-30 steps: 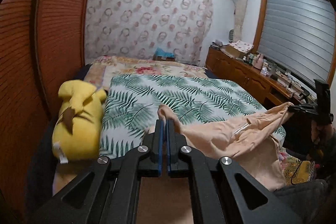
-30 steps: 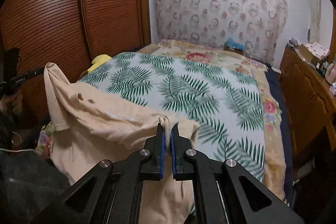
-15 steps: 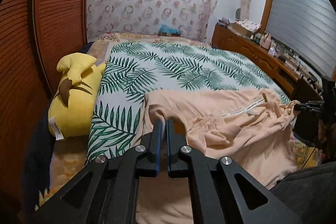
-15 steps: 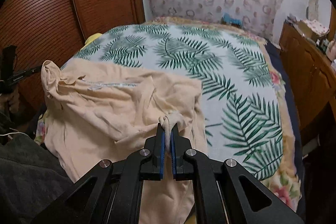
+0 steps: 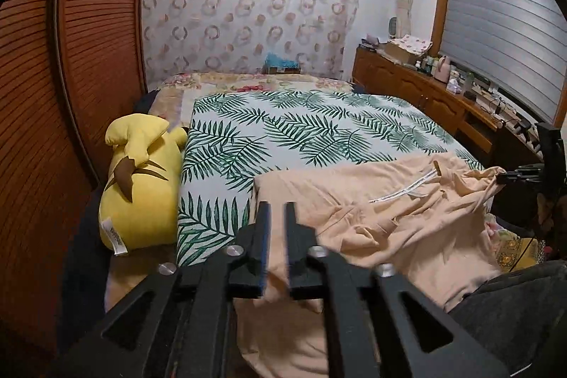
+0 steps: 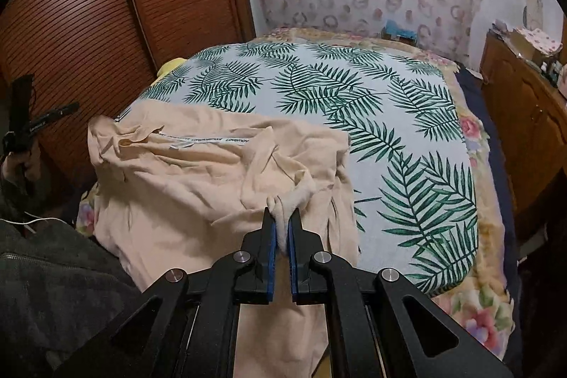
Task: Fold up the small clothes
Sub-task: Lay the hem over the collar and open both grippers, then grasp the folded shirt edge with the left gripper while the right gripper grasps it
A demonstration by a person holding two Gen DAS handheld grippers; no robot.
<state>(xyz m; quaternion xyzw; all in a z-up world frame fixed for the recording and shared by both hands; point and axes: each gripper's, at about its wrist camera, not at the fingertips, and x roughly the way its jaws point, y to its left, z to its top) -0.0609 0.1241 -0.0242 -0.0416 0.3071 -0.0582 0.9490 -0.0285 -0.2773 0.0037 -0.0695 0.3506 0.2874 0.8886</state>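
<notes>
In the left wrist view, your left gripper (image 5: 275, 215) had just been opening: its jaws stood narrowly parted, with the corner of the peach garment (image 5: 389, 218) lying in the gap but no longer pinched. The rest of the garment spread ahead and to the right of those jaws across the palm-print cover (image 5: 283, 130), its white printed tape (image 5: 404, 192) facing up. A yellow plush toy (image 5: 141, 179) lay to the left of the jaws, apart from the cloth. Far to the right, your right gripper (image 5: 510, 178) held the opposite corner.

In the right wrist view, your right gripper (image 6: 281, 225) was clamped tight on a bunched fold of the garment (image 6: 198, 176), which stretched ahead and to the left of the jaws and drooped over the bed edge below them. Your left gripper (image 6: 46, 119) showed far left.

To do this laying-out well, I judged you should let the right corner go only once it sat flat and level with the left one, then smooth the wrinkles before folding.

As for containers, a cardboard box (image 6: 524, 41) stood on the sideboard (image 6: 524, 108) far right of the jaws; its contents could not be made out.
</notes>
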